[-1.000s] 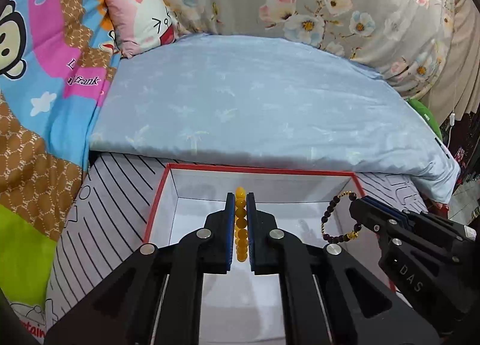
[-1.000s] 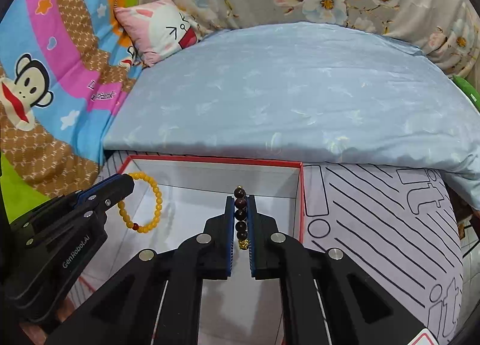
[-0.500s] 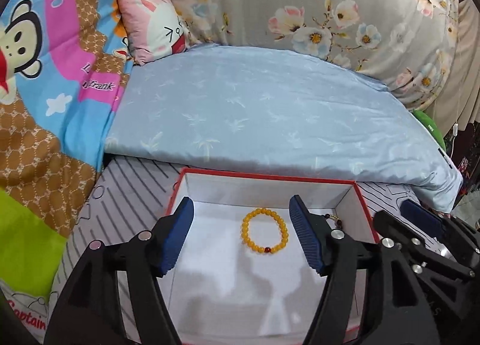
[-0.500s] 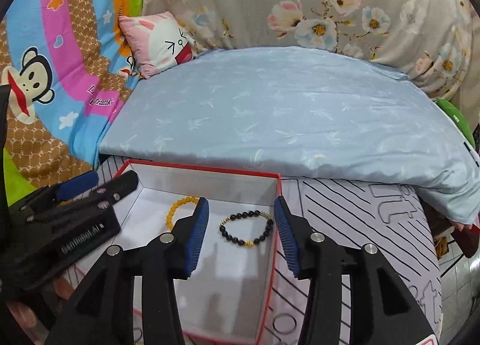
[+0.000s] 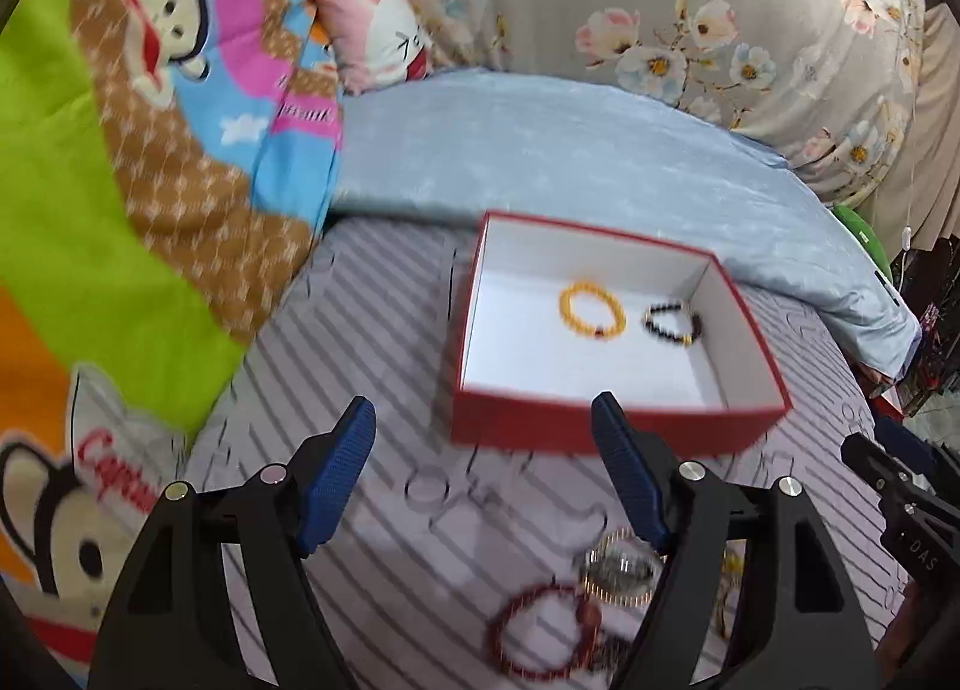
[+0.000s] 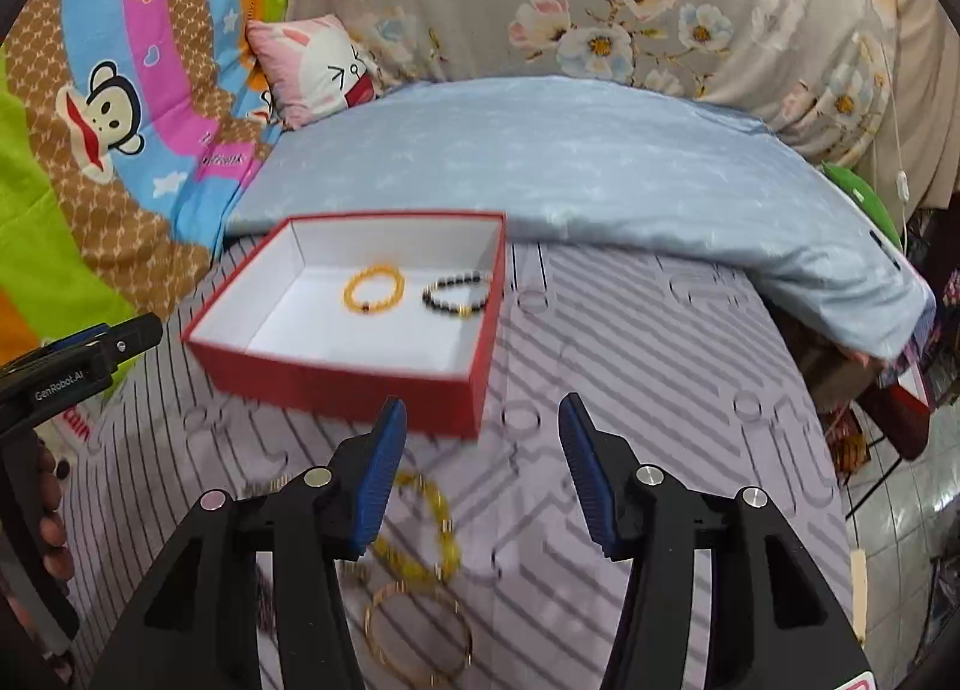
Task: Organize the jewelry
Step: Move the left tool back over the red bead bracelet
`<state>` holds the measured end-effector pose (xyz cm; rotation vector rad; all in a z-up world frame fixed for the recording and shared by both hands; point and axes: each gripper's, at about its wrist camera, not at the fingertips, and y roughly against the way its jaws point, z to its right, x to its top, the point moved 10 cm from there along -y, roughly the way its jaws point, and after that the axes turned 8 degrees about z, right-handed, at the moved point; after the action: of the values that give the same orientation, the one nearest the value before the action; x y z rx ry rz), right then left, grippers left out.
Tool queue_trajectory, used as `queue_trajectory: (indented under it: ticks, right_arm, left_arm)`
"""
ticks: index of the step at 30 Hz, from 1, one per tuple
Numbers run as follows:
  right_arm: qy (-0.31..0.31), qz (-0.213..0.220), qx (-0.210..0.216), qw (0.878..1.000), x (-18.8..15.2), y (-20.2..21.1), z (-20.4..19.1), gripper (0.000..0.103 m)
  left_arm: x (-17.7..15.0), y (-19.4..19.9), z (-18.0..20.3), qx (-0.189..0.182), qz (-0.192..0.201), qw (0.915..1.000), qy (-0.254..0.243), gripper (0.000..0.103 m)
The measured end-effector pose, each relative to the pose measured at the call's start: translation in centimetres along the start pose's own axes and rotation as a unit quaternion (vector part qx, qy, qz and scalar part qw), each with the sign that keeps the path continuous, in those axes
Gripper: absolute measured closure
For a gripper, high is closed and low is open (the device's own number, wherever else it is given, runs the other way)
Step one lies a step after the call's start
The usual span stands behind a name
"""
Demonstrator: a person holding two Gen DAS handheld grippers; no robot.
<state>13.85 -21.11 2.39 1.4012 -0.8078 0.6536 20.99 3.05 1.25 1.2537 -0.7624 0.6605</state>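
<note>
Bright, even indoor light; soft shadows fall inside the box (image 5: pixel 606 426). Motion blur smears both views, and fisheye bending darkens the corners.

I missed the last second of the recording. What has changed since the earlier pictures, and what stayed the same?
Both tools let go: the left tool released the yellow bracelet and the right tool the dark bracelet. Their jaws have just been opening, with nothing between them now. Both drew back from the red box toward the loose jewelry on the striped mat. The box stayed in place.
</note>
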Motion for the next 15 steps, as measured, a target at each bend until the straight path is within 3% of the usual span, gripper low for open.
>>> queue_trajectory:
  ticks: [6, 15]
  right_arm:
    - [-0.004, -0.035, -0.001, 0.999, -5.3, 1.9, -0.1, 0.051]
    - [-0.011, -0.067, 0.008, 0.998, -9.6, 3.1, -0.9, 0.051]
  left_arm:
    - [-5.2, 1.1, -0.7, 0.013, -0.027, 0.9995, -0.010, 0.033]
    - [-9.9, 0.1, 0.0, 0.017, -0.063, 0.9970, -0.041, 0.036]
